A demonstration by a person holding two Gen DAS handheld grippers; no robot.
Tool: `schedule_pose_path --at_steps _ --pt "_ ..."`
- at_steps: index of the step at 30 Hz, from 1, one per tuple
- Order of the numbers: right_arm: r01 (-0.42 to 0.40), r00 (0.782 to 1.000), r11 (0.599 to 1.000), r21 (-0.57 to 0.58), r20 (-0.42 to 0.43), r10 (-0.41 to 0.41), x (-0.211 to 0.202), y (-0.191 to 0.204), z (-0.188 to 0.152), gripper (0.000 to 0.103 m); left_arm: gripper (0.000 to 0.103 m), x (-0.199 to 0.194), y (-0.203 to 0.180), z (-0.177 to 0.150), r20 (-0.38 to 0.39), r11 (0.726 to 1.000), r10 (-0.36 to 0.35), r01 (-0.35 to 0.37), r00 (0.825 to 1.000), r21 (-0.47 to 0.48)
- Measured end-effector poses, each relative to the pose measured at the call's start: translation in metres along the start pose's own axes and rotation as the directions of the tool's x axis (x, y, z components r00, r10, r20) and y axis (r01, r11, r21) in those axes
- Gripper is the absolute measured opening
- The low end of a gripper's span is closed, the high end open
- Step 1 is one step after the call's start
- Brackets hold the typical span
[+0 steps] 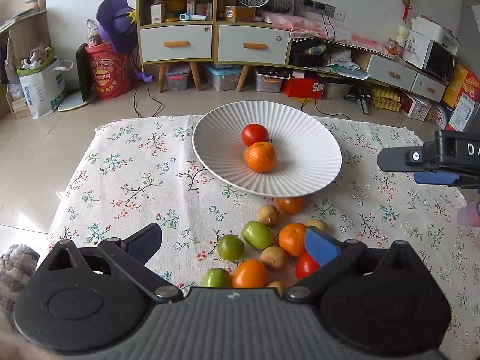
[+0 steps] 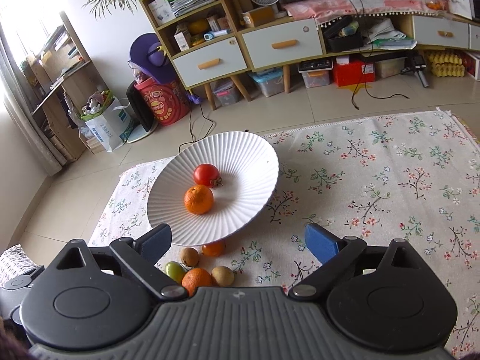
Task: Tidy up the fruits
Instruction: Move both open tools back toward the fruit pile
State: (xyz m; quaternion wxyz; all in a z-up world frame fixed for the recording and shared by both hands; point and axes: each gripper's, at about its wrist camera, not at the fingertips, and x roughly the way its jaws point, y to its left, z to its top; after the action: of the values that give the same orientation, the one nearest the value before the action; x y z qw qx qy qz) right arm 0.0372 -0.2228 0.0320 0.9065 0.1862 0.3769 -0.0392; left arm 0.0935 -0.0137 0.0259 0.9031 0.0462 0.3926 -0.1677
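White ribbed plate (image 1: 267, 150) sits on the floral-cloth counter (image 1: 126, 180) in the left wrist view, holding a red tomato (image 1: 255, 134) touching an orange (image 1: 261, 156). Loose fruits (image 1: 258, 246) lie clustered near the plate's front rim. The left gripper (image 1: 234, 240) has its fingers wide apart, gripping nothing.

In the right wrist view, the right gripper (image 2: 238, 241) likewise has its fingers spread and empty, just in front of the plate (image 2: 240, 162).
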Motion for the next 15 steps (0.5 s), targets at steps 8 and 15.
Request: schedule_pose_path --at_steps 8,15 --pt "0.03 1.0 0.994 -0.108 0.003 -0.03 -0.006 -0.001 -0.023 0.098 0.101 -0.011 0.014 -0.017 0.0 1.0 0.027 -0.027 1.0 -0.013" --pt "0.007 1.0 0.979 -0.203 0.004 -0.006 -0.015 0.011 -0.046 0.1 0.101 -0.021 0.017 -0.034 0.004 0.999 0.036 -0.036 0.999 0.03"
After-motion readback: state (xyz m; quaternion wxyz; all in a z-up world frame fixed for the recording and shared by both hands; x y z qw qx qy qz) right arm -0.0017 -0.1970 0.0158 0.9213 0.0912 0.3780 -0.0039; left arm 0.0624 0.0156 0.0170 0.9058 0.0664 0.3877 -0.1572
